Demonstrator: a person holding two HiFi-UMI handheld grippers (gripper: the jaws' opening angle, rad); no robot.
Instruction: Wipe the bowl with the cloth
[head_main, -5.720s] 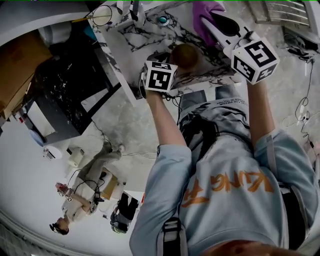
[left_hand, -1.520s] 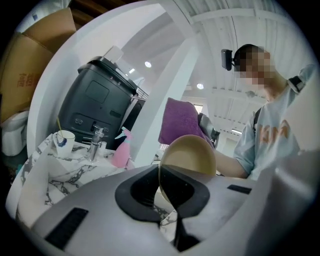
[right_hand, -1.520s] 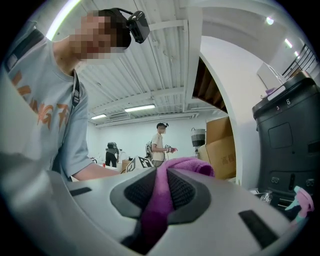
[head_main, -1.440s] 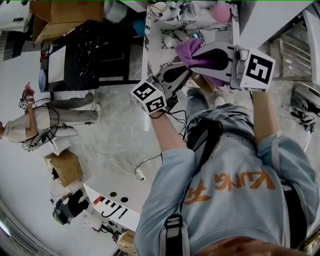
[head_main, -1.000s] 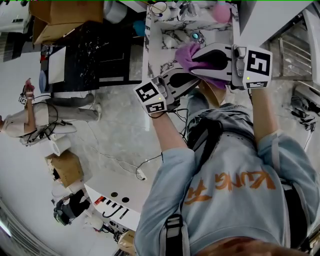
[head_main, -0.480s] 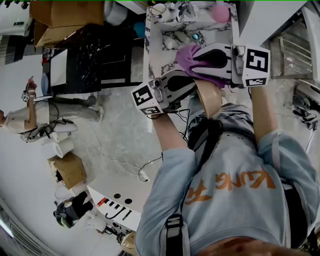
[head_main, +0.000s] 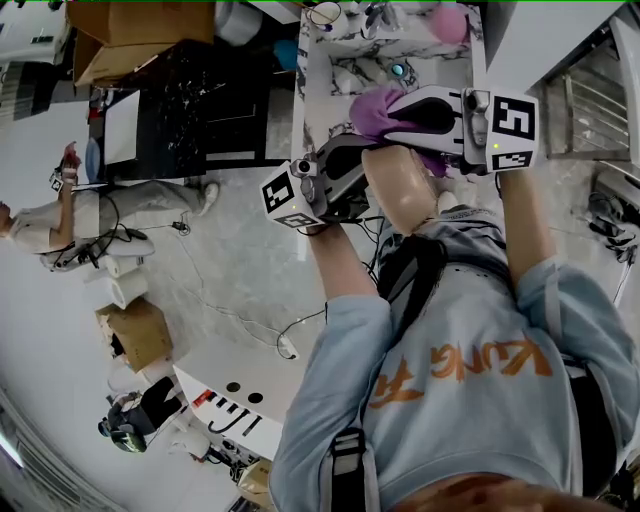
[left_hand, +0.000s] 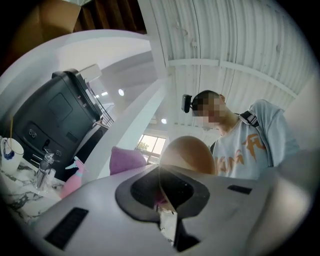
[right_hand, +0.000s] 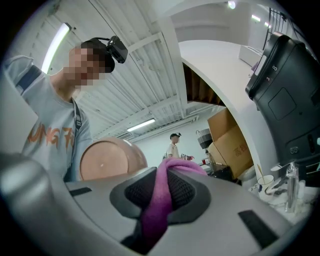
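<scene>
Right tongs (head_main: 392, 118), cloth (head_main: 368, 104), bowl (head_main: 400, 186) beside counter (head_main: 338, 72)

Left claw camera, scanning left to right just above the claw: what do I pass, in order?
White mug → pink spray bottle → purple cloth → bowl → person's shirt. The black appliance behind spans several of these, so it is left out.

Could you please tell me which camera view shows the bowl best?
The head view: the bowl shows nearly whole, held by the left gripper beside the cloth. The left gripper view shows only its top beyond the jaws shut on its rim; the right gripper view, only a rounded part beyond that camera's jaws.
</scene>
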